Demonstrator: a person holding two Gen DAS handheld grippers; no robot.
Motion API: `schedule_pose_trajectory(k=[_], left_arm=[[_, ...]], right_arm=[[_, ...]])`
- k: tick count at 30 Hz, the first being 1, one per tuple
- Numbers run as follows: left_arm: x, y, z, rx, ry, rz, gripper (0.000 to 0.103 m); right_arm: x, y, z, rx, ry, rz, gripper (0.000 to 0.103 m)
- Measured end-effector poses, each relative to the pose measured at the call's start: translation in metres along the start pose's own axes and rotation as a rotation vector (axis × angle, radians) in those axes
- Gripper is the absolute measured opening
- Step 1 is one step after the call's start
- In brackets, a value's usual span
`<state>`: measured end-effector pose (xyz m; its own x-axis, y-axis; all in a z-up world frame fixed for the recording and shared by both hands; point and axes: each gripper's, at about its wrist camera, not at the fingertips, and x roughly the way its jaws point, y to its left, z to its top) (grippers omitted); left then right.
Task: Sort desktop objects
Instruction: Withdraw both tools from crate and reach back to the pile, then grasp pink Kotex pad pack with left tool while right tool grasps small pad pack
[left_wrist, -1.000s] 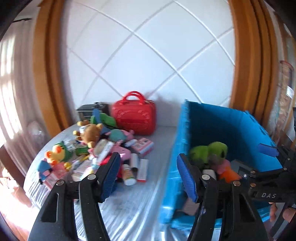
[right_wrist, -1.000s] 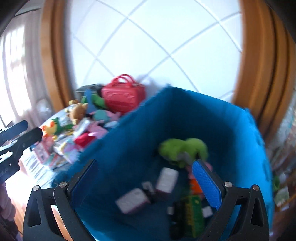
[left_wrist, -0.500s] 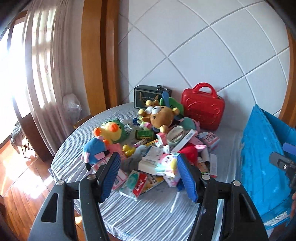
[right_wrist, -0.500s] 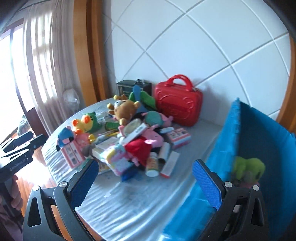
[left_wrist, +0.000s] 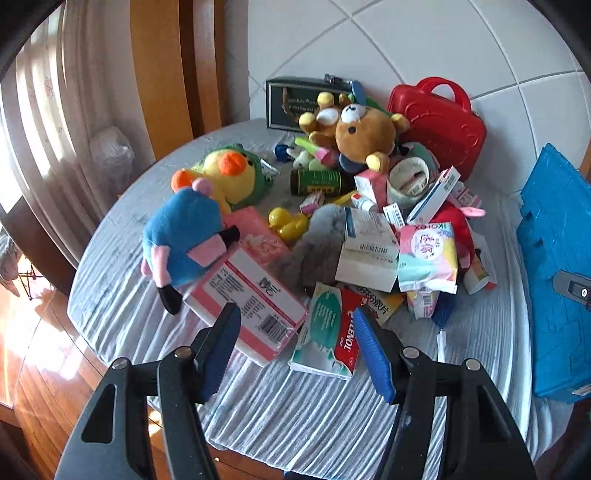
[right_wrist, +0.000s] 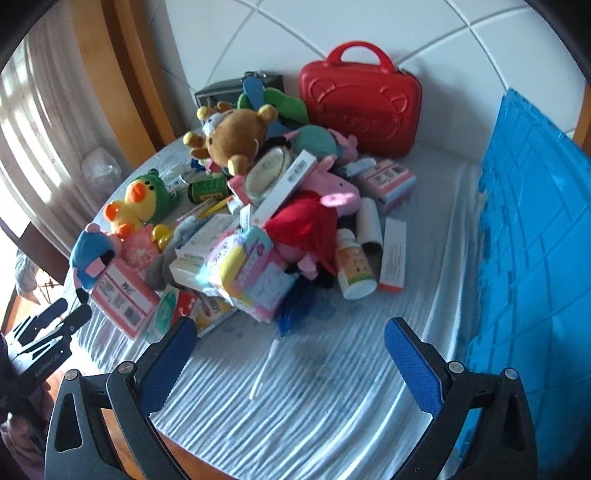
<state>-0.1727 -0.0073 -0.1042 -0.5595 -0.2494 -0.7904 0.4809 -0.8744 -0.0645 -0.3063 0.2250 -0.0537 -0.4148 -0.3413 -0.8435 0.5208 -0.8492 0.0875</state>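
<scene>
Both grippers had swung from the blue crate (right_wrist: 535, 229) back to the table's near edge: left gripper (left_wrist: 301, 354) and right gripper (right_wrist: 291, 363) gaped wide, empty, ready for another pick.

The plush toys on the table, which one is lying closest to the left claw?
The blue plush with pink limbs, at the pile's near-left edge. The yellow duck and brown bear lie farther back from the left claw.

Glossy plastic red case (right_wrist: 360, 107) — ribbed cloth tablecloth (right_wrist: 332, 387), plush bear (left_wrist: 369, 134).
</scene>
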Motion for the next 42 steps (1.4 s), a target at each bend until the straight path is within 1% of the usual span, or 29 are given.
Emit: schedule_pose_trajectory(k=[2, 5, 8, 12, 15, 18, 21, 25, 27, 28, 29, 32, 33, 34, 35, 37, 39, 42], left_arm=[[0.02, -0.002, -0.006, -0.007, 0.044, -0.014, 0.062], [0.044, -0.007, -0.012, -0.016, 0.11, -0.035, 0.062], [0.061, -0.02, -0.01, -0.017, 0.145, -0.053, 0.062], [0.072, -0.049, 0.006, -0.003, 0.142, -0.092, 0.062], [0.078, -0.077, 0.022, 0.018, 0.13, -0.121, 0.062], [0.085, -0.1, 0.039, 0.032, 0.125, -0.133, 0.062], [0.092, -0.119, 0.053, 0.046, 0.113, -0.155, 0.062], [0.113, -0.138, 0.061, 0.083, 0.137, -0.161, 0.063], [0.12, -0.141, 0.064, 0.08, 0.131, -0.169, 0.067], [0.123, -0.141, 0.065, 0.073, 0.131, -0.171, 0.078], [0.126, -0.14, 0.066, 0.063, 0.139, -0.181, 0.082], [0.146, -0.145, 0.06, 0.071, 0.239, -0.21, 0.082], [0.149, -0.147, 0.057, 0.082, 0.243, -0.201, 0.082], [0.148, -0.147, 0.054, 0.088, 0.226, -0.192, 0.082], [0.146, -0.144, 0.052, 0.084, 0.205, -0.186, 0.074], [0.14, -0.135, 0.049, 0.059, 0.185, -0.211, 0.068], [0.127, -0.123, 0.044, 0.042, 0.162, -0.231, 0.067], [0.1, -0.111, 0.033, 0.072, 0.111, -0.205, 0.067]], right_arm=[[0.017, -0.008, -0.005, 0.029, 0.032, -0.004, 0.103], [0.037, -0.025, -0.009, 0.066, 0.06, -0.042, 0.103], [0.053, -0.043, -0.009, 0.088, 0.083, -0.068, 0.103], [0.068, -0.062, -0.006, 0.086, 0.104, -0.094, 0.103], [0.078, -0.073, -0.003, 0.078, 0.117, -0.083, 0.103], [0.084, -0.076, -0.001, 0.064, 0.126, -0.05, 0.103], [0.09, -0.078, 0.001, 0.049, 0.119, -0.031, 0.103], [0.095, -0.083, 0.002, 0.058, 0.118, -0.037, 0.103], [0.096, -0.088, 0.002, 0.068, 0.116, -0.041, 0.103], [0.097, -0.09, 0.002, 0.074, 0.117, -0.048, 0.103], [0.099, -0.094, 0.002, 0.085, 0.118, -0.054, 0.103], [0.103, -0.102, -0.002, 0.117, 0.127, -0.058, 0.103], [0.105, -0.105, -0.003, 0.128, 0.132, -0.06, 0.103], [0.106, -0.106, -0.004, 0.132, 0.135, -0.063, 0.103], [0.107, -0.108, -0.005, 0.135, 0.136, -0.066, 0.103], [0.107, -0.108, -0.006, 0.135, 0.135, -0.067, 0.103], [0.108, -0.104, -0.006, 0.126, 0.129, -0.055, 0.103], [0.112, -0.09, -0.006, 0.102, 0.128, -0.021, 0.103]])
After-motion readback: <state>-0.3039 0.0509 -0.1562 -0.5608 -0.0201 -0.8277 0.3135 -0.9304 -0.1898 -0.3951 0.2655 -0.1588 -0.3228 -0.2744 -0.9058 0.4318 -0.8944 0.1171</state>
